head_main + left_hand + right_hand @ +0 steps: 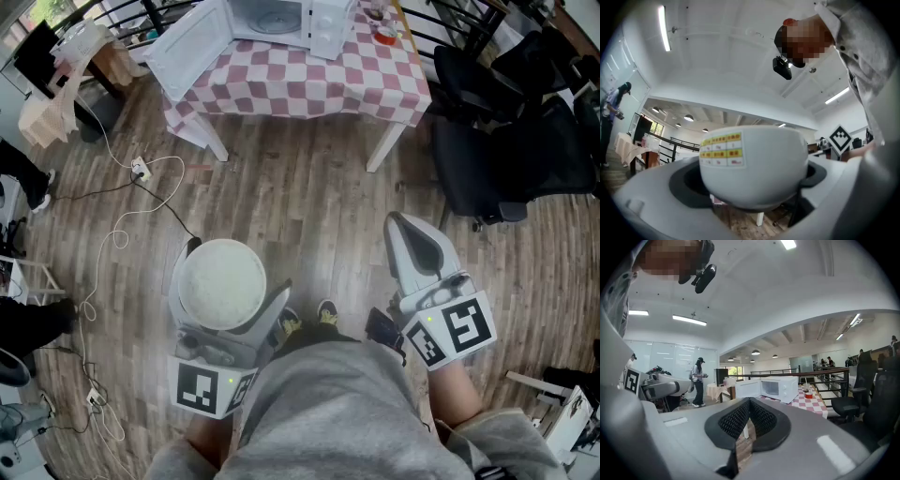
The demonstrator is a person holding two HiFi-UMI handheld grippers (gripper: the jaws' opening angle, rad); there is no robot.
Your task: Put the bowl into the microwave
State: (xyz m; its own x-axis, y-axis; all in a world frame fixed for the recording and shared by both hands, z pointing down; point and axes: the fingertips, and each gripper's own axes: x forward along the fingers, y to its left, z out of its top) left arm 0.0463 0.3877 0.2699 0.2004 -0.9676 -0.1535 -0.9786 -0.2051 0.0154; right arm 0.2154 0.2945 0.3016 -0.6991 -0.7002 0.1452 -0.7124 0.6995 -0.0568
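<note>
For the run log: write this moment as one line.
left gripper: shut on bowl | right gripper: shut, empty | microwave: on table, door open | bowl: not yet inside, held away from table

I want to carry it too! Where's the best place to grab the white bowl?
By its rounded wall, coming in level from the side. The bowl sits upright and widens upward, so the left tool cradles it snugly there.

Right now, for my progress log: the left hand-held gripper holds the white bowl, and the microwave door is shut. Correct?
No. The microwave door stands open, as the head view shows. The left hand-held gripper does hold the white bowl.
</note>
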